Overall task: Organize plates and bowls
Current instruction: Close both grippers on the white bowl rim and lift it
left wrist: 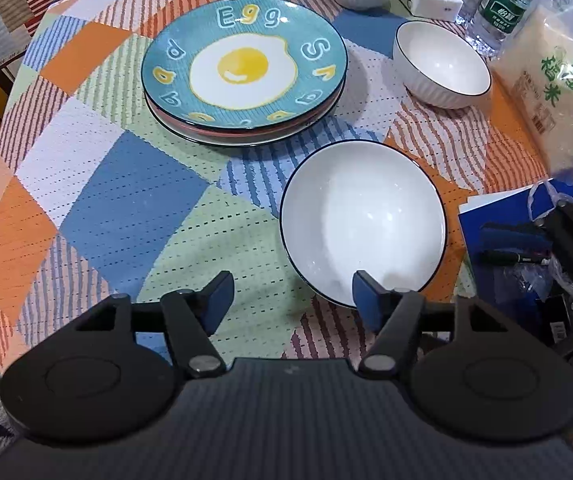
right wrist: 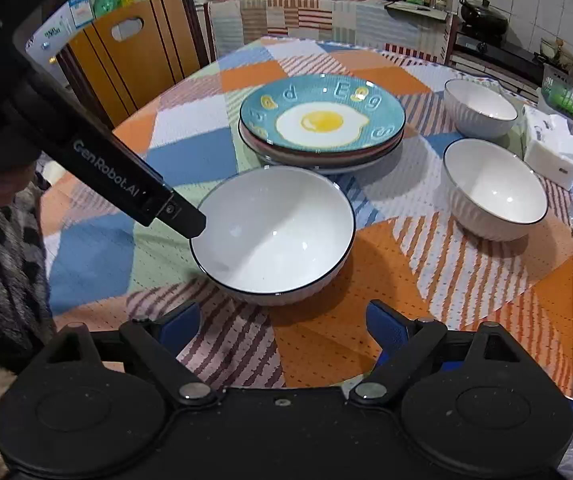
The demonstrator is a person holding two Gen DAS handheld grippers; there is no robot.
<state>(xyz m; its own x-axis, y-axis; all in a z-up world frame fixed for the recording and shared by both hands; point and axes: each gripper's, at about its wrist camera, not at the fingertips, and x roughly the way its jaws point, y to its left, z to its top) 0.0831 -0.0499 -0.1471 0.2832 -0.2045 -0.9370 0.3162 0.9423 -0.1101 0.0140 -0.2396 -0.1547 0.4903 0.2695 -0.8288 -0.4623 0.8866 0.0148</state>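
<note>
Nearest bowl point(right wrist: 274, 236) is sitting on the surface point(right wrist: 386, 320) before the plate stack point(right wrist: 322, 124) | our left tongs point(left wrist: 292, 298) are gaping, one pad hiding its rim | right tongs point(right wrist: 284, 326) are gaping, empty | lower plates are mostly hiding.

— From the left wrist we look steeply down over our left gripper point(left wrist: 292, 300); the near white bowl point(left wrist: 362, 224) sits close ahead, slightly right.

— From the right wrist we look lower and flatter across the table point(right wrist: 426, 264) toward the kitchen counter point(right wrist: 326, 0); both views share that bowl point(right wrist: 274, 236), the egg plate stack point(right wrist: 322, 120) and two farther bowls.
</note>
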